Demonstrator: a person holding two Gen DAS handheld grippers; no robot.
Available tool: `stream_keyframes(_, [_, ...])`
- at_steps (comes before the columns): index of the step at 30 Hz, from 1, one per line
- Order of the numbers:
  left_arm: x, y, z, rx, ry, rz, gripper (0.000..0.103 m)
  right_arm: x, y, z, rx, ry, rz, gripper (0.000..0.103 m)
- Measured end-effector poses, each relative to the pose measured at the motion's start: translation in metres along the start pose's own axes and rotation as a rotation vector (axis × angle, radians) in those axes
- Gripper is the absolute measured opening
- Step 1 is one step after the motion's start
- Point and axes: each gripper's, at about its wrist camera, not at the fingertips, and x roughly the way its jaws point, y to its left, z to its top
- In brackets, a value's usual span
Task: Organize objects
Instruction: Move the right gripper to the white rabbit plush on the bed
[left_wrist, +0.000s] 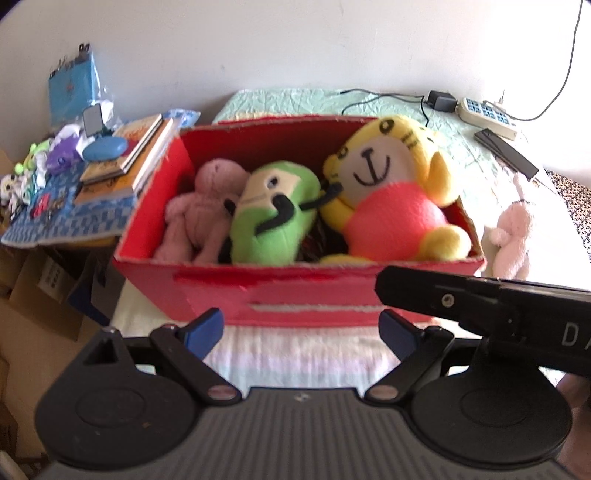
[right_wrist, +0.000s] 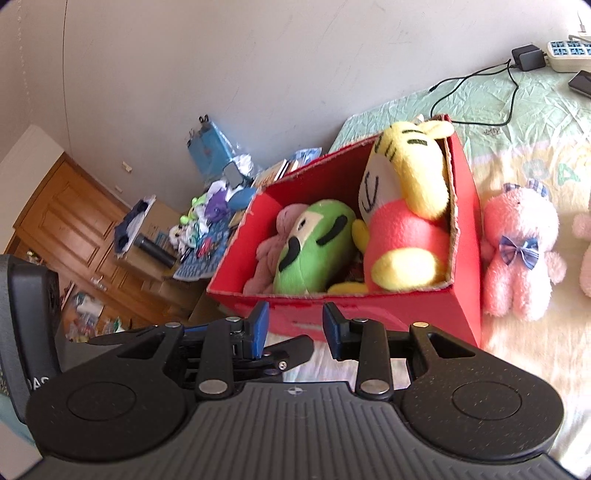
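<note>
"DA" on right tool body (left_wrist: 569, 334).

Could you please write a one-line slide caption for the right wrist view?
Empty hand-held gripper before a red box holding three plush toys, with a pink bunny standing outside on the bed.

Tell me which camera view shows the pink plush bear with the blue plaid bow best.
The right wrist view: the pink plush bear with the blue plaid bow stands whole and sharp beside the red cardboard box. The left wrist view shows it small, washed out, at the edge.
</note>
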Motion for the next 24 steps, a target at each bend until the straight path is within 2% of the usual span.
stream_keyframes(11, [0.012, -0.043, -0.019, 0.001, 0.063, 0.002, 0.092, -0.02, -0.029, -0.011, 0.003, 0.06, 0.014, 0.035])
stream_keyframes(24, [0.031, -0.106, -0.026, 0.092, 0.125, -0.042, 0.092, -0.05, -0.081, -0.023, 0.093, 0.072, -0.043, 0.036])
